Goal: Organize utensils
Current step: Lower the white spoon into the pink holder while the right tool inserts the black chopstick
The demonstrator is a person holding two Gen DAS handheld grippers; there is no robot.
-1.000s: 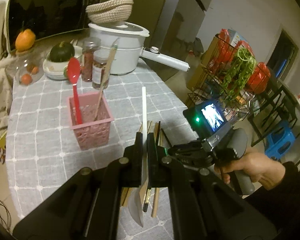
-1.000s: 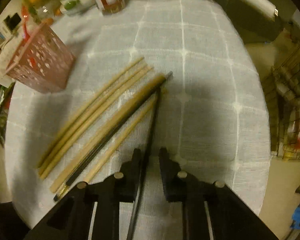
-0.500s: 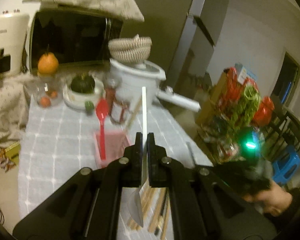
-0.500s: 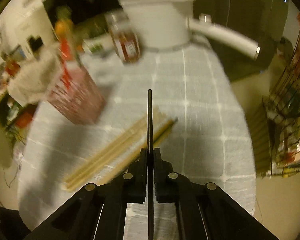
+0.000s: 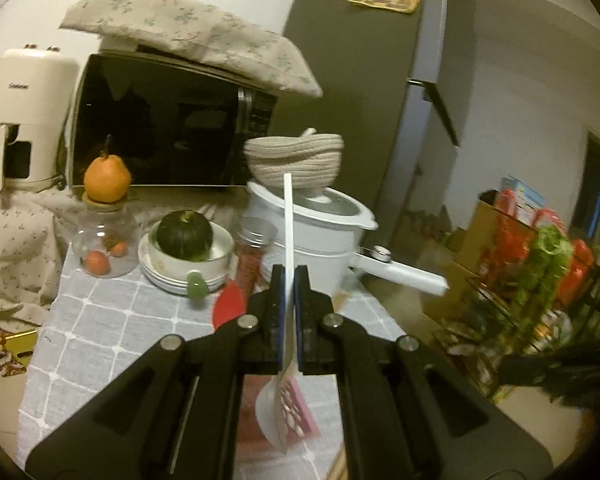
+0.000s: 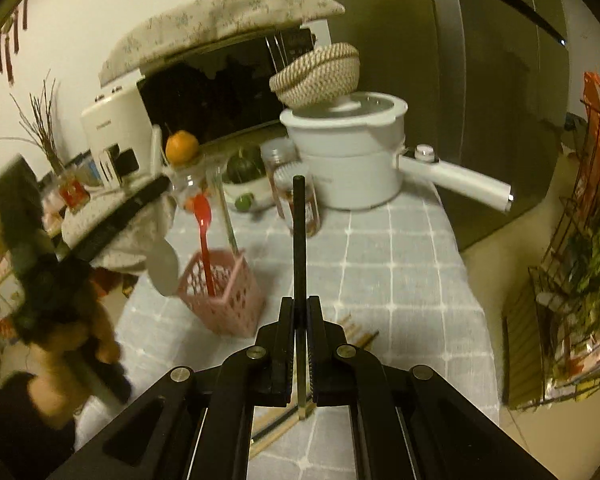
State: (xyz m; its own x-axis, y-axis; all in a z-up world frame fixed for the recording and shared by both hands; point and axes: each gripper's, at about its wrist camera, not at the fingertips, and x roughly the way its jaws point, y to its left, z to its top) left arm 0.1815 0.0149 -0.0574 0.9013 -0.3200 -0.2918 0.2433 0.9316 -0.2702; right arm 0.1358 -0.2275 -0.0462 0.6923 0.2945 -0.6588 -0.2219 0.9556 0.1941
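The left tongs are clamped tight on the handle of a white spoon, whose bowl hangs just above the pink utensil basket on the checked surface. The right tongs are closed on a black chopstick, held up off the surface above the wooden chopsticks. A red spoon stands in the basket.

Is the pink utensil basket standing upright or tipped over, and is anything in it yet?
Upright. In the right wrist view the pink basket stands on the checked tablecloth, opening upward, with a red spoon standing in it.
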